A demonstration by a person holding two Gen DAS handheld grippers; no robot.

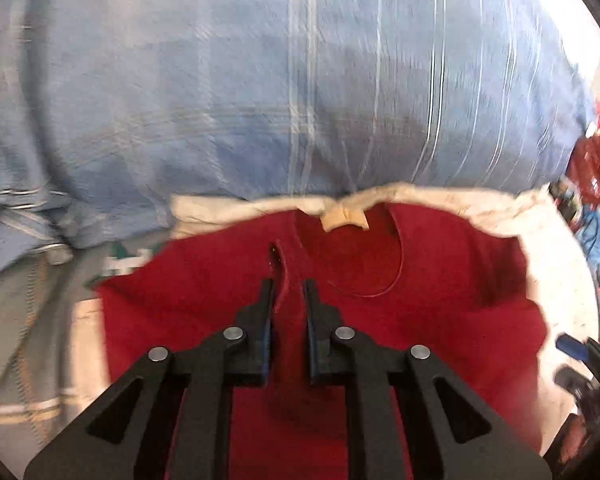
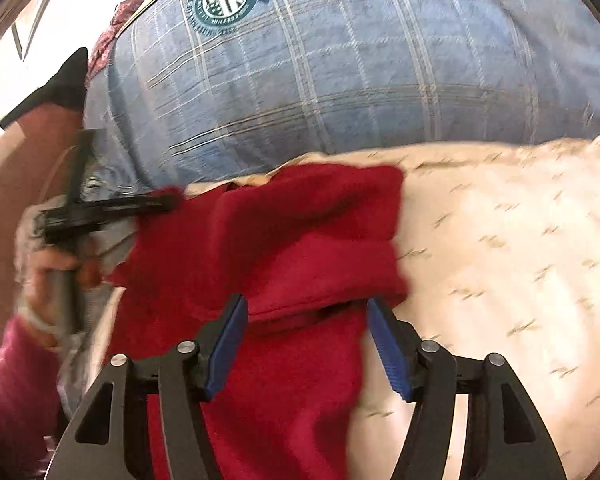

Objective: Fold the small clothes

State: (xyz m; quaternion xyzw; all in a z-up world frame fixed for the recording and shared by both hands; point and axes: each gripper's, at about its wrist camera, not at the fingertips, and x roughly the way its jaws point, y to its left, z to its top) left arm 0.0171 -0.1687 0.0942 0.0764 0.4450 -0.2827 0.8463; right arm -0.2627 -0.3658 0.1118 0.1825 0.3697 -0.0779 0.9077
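The red top lay on a cream cloth, soft, light and likely to sag, so its edges seemed best to hold; the left gripper pinched a fold near the neckline while the right gripper hung spread above it.

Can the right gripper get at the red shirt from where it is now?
Probably yes. The right gripper is open, with the red shirt lying directly between and ahead of its fingers on the cream cloth. Nothing covers that part; the left gripper holds the far side.
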